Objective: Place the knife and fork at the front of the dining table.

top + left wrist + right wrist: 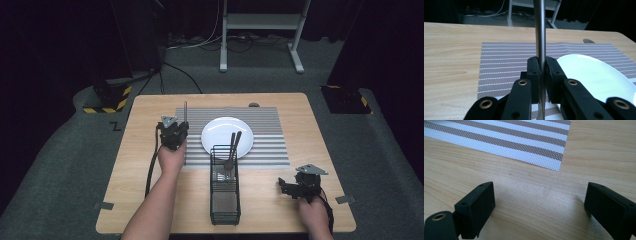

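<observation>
The high view looks forward and down from above the near edge of the table [150,210]. The left gripper view sits close behind its fingers [534,72], facing level across the striped mat [504,62]. The right gripper view tilts down, close to the tabletop beyond its fingers [477,207]. All three share the mat.

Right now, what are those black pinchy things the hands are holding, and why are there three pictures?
A person holds a claw tool in each hand. One picture looks down from above; the other two come from little cameras riding on each claw. On the wooden table lie a striped placemat with a white plate, and a black wire basket holding utensils. The left claw is pinched shut on a thin metal utensil handle, beside the plate. The right claw is open, holding nothing, above bare table.
</observation>
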